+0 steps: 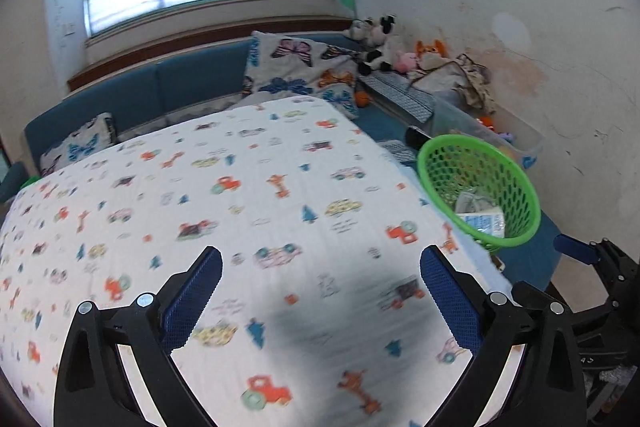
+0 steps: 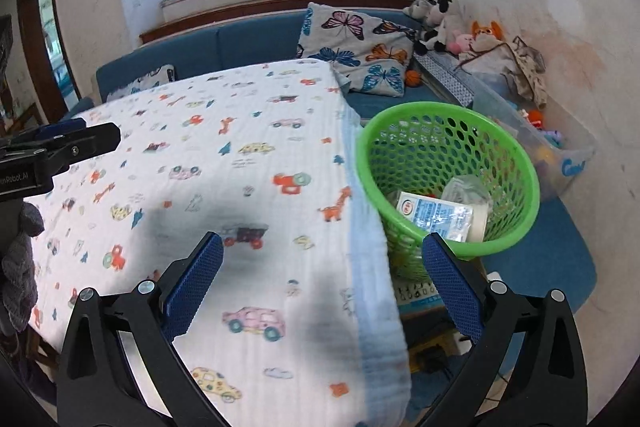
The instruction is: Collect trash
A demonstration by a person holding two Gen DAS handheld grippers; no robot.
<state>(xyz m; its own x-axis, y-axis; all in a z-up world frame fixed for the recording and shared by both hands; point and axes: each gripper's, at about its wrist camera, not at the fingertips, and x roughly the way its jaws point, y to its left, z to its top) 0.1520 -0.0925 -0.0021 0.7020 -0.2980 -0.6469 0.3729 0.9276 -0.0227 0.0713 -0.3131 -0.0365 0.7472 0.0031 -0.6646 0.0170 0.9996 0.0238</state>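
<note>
Beside the table (image 2: pixel 240 187), the green basket (image 2: pixel 516 155) holds a printed white packet (image 2: pixel 436 213) and crumpled clear plastic (image 2: pixel 466 189). Left gripper (image 1: pixel 320 291) and right gripper (image 2: pixel 322 279) hover over the table, jaws wide apart, holding nothing.

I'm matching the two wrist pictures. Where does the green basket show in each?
Left wrist: basket at right of middle, past the cloth's right edge.
Right wrist: basket right of centre, larger, beside the cloth's blue hem.
Shared landmark: butterfly pillow behind the table.
</note>
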